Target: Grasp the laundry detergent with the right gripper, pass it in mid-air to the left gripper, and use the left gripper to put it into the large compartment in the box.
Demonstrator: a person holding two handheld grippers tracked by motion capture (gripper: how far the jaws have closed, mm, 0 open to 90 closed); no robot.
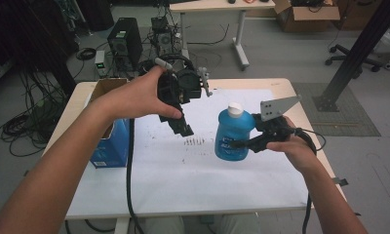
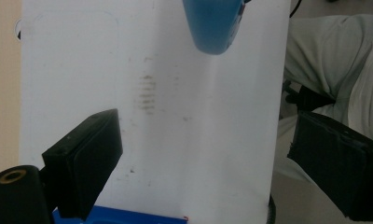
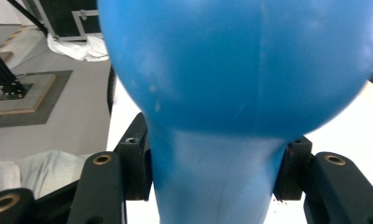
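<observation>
The tabletop (image 1: 276, 87) carries a white sheet (image 1: 183, 180) over most of its surface. A blue cardboard box (image 1: 110, 146) stands at the sheet's left edge, its top flaps open. The blue bottle (image 1: 233, 134), with a white cap (image 1: 235, 109), is upright right of centre, clamped at its narrow waist by the right tool (image 1: 242, 144); both jaws press against the bottle's sides. The left tool (image 1: 181, 126) hangs above the sheet, angled downward, jaws spread wide and gripping nothing. Small dark marks (image 1: 193, 142) lie on the sheet between the tools.
</observation>
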